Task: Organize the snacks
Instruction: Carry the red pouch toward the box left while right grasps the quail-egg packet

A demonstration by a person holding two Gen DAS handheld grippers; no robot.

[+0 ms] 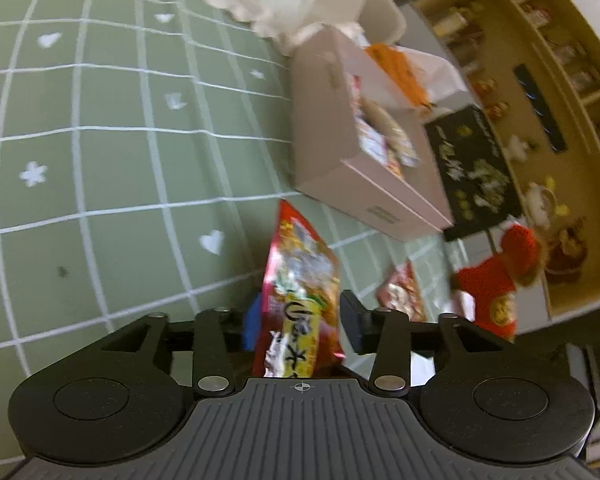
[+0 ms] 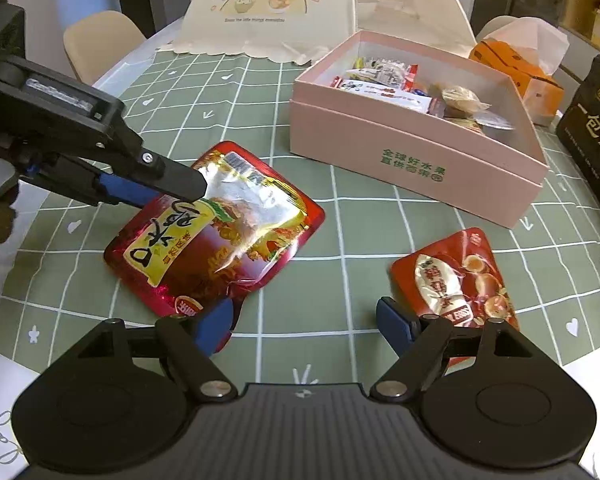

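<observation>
My left gripper (image 1: 298, 312) is shut on a large red and yellow snack pouch (image 1: 298, 280), gripping it by one edge. In the right wrist view the same gripper (image 2: 172, 184) comes in from the left, with the pouch (image 2: 216, 232) lifted at that edge above the green checked tablecloth. My right gripper (image 2: 306, 320) is open and empty, low over the cloth near me. A smaller red snack packet (image 2: 456, 276) lies just past its right finger. The open pink box (image 2: 416, 168) holds several small snacks at the back right.
An orange tissue box (image 2: 516, 64) and a black box (image 2: 596, 140) stand right of the pink box. A cream mesh food cover (image 2: 284, 12) sits at the table's far side. Chairs stand beyond the table. A shelf with figurines (image 1: 540, 140) lies past the table edge.
</observation>
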